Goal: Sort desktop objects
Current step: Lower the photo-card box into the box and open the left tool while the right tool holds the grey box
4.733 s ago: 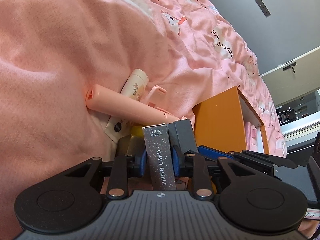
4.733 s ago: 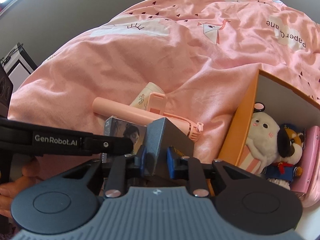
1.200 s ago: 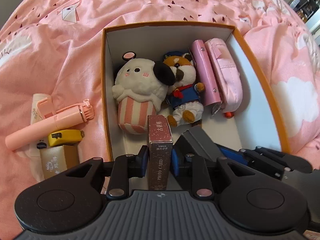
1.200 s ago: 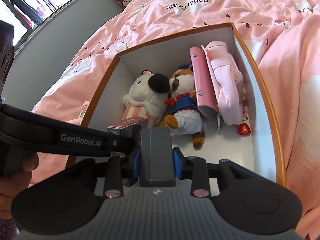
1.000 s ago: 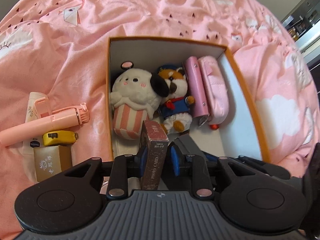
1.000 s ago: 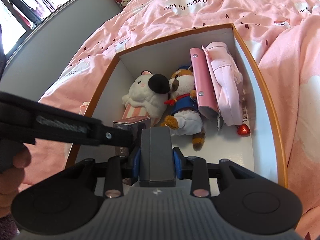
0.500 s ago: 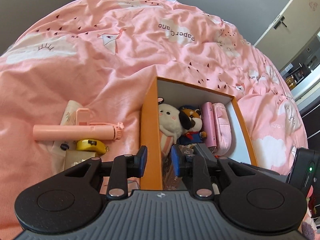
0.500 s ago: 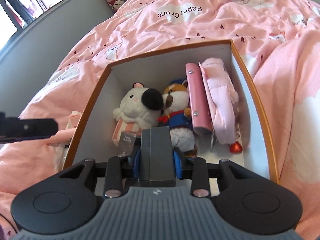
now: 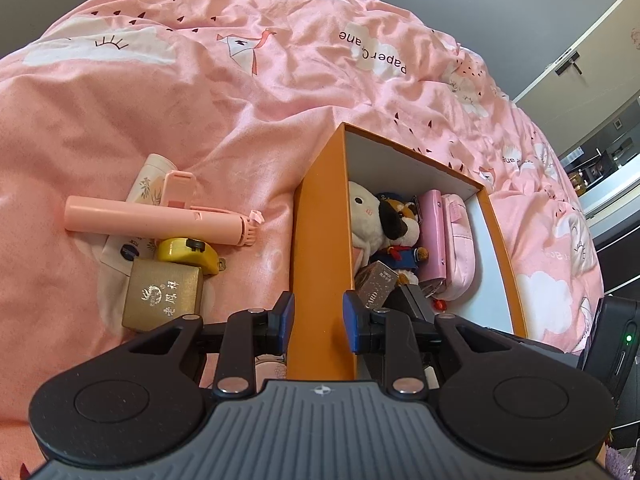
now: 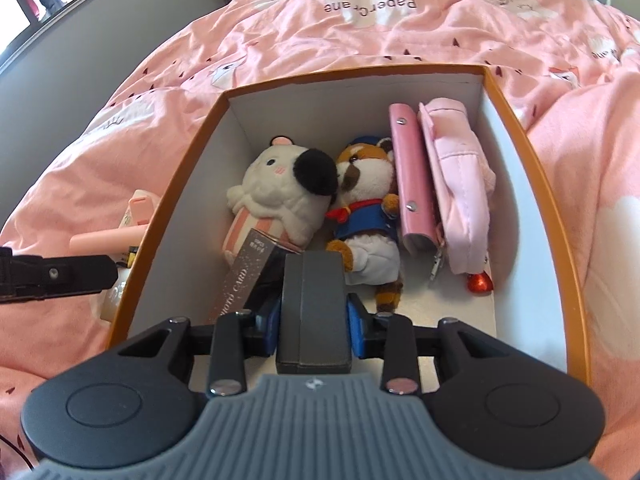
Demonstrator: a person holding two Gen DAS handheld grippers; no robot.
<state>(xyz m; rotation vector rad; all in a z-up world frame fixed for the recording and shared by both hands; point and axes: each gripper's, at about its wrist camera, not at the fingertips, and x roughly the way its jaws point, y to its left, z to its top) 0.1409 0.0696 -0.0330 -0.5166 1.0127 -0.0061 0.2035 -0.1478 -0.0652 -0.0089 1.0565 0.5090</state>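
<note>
Inside the orange box point(image 10: 556, 216) we already have two plush toys, a pink pouch and the photo card box point(image 10: 244, 276); a pink selfie stick point(image 9: 156, 222), yellow tape measure point(image 9: 188, 254) and gold box point(image 9: 164, 300) lie outside on the bedspread point(image 9: 200, 80). Our right gripper point(image 10: 312, 322) tilts down into the box, clamped on a grey case point(image 10: 313, 312). Our left gripper point(image 9: 318, 322) angles down over the box's side wall, jaws apart and holding nothing.

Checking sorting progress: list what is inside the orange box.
Inside the orange box: a white plush, a fox plush, a pink notebook, a pink pouch, a red charm and a photo card box. The floor beneath them is hidden.
</note>
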